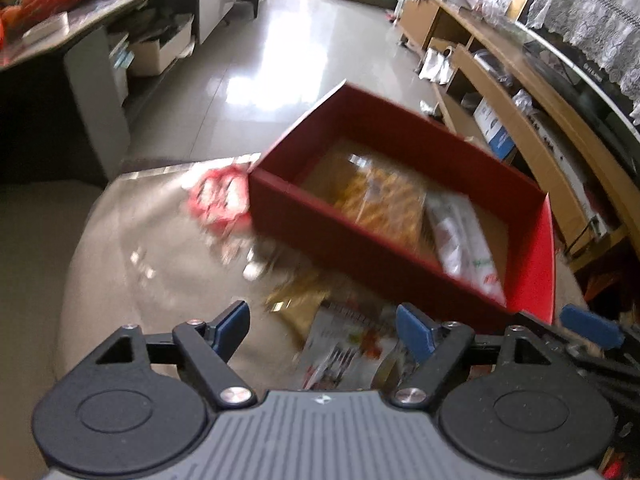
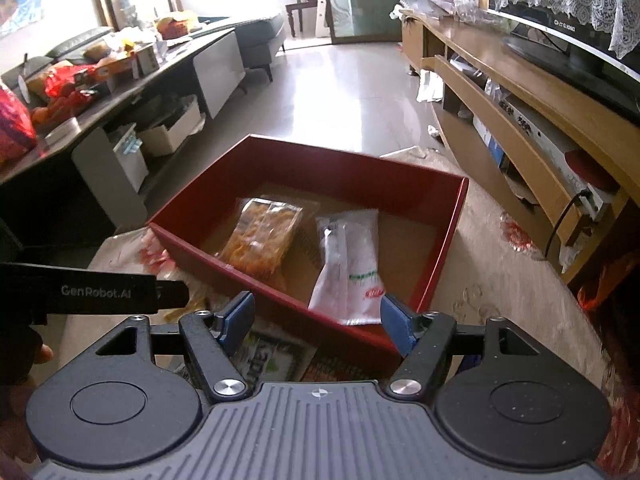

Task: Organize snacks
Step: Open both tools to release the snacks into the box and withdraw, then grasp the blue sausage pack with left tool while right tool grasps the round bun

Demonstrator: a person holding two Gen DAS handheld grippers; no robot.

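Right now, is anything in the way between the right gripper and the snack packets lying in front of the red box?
Nothing visible blocks it. The right gripper is open and empty above the loose packets, which lie on the table against the near wall of the red box. The left gripper is off to the side, not between them.

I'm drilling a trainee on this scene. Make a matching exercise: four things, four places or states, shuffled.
Things:
1. orange noodle packet
2. white packet
3. red box
4. left claw

Places or states:
A. open, nothing between the fingers
B. in the box, right side
C. on the beige surface, holding two packets
D. in the box, left side

Pairs: 1-D, 2-B, 3-C, 4-A
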